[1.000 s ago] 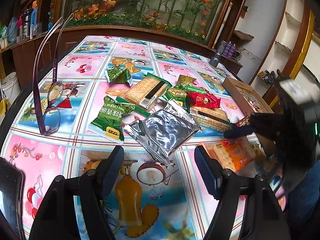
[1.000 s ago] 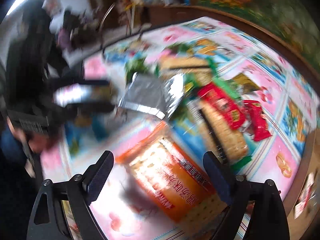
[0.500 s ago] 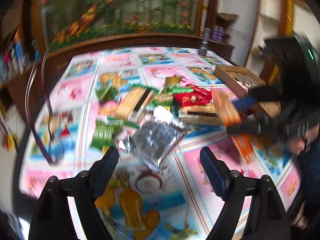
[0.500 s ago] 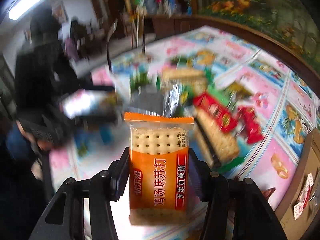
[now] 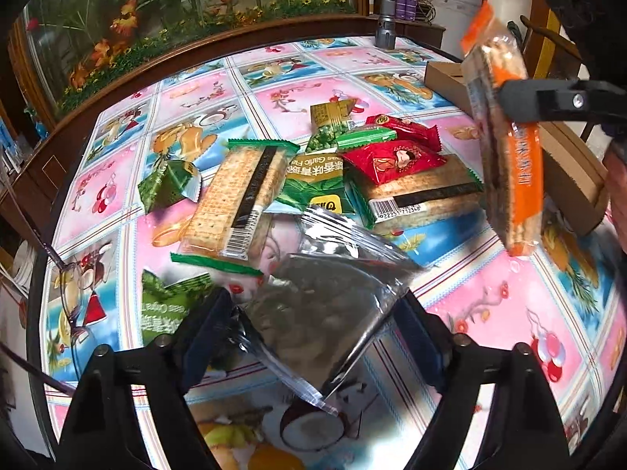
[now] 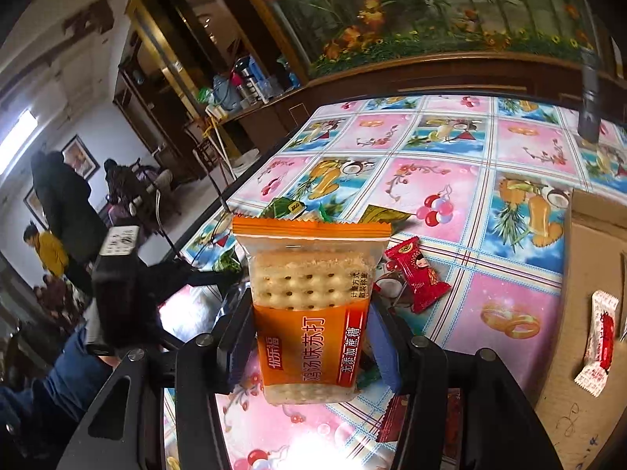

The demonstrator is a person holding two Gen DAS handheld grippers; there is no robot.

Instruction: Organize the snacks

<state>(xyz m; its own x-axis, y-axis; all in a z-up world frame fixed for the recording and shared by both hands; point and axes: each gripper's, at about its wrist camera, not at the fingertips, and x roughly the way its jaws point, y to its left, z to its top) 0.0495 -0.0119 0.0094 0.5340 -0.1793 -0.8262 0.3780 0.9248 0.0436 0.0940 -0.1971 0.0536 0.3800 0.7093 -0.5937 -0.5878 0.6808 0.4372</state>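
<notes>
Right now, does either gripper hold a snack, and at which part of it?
The right gripper holds the orange cracker pack by its lower side edges. The left gripper straddles the silver bag; a grip cannot be told.

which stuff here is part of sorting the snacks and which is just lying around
Job:
- orange cracker pack, clamped in the right gripper
- silver foil bag
- green cracker packs
- red candies
- cardboard box

Lying about:
- eyeglasses
- metal flashlight
</notes>
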